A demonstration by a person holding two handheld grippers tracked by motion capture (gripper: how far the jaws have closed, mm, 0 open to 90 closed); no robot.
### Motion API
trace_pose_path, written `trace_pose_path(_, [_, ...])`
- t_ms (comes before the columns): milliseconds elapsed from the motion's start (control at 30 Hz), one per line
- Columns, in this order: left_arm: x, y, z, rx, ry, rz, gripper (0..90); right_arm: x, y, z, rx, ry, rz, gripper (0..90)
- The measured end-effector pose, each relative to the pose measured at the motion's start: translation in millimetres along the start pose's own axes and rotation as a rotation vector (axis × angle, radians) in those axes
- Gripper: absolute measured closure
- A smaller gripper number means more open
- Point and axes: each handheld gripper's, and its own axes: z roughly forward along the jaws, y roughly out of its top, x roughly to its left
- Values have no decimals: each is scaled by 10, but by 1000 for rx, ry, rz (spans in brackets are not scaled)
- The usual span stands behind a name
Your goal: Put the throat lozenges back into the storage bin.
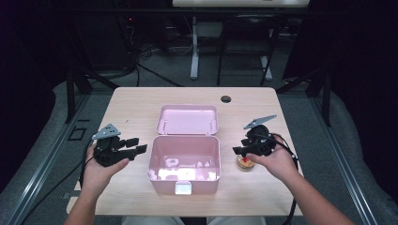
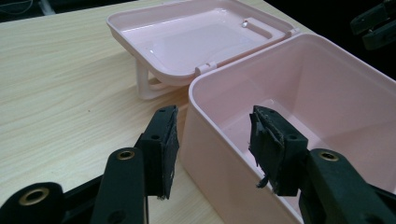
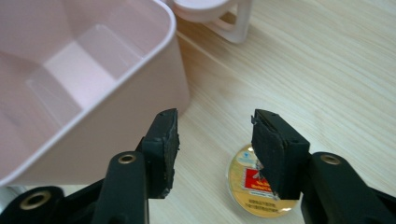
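Observation:
A pink box [image 1: 153,161] stands open at the table's middle, its inside bare, with its lid [image 1: 187,119] laid back behind it. My left gripper [image 1: 137,145] hovers just left of the box, open and empty. In the left gripper view the box's corner [image 2: 243,60] and lid [image 2: 196,42] lie beyond the open left gripper [image 2: 212,140]. My right gripper [image 1: 239,146] is open just right of the box, above a small round gold tin with a red label [image 1: 245,163]. In the right gripper view the tin [image 3: 252,196] lies on the wood under the right gripper [image 3: 215,144], apart from its pads.
The light wooden table [image 1: 131,108] has a round cable hole [image 1: 226,99] near its far edge. The box wall [image 3: 116,121] stands close on the left of my right gripper. Dark floor, desk legs and cables lie beyond the table.

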Motion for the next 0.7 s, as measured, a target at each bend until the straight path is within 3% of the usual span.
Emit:
trace_pose_path(133, [8,3,-11,4,-1,3,514,-49,7,33,43,-12,-1,478])
trace_pose_path(200, [9,1,-10,5,-2,3,514,-81,17,68,99,-19,-9,453])
trace_pose_path(267, [9,-1,-6,2,1,2,514,-86,20,83,116,-24,-4,442])
trace_pose_path(300, [6,-3,1,1,0,2,514,-113,27,113,155,-29,-11,413])
trace_pose_path(700, [11,-10,13,9,-2,0,514,-280,57,329,292,-63,20,322])
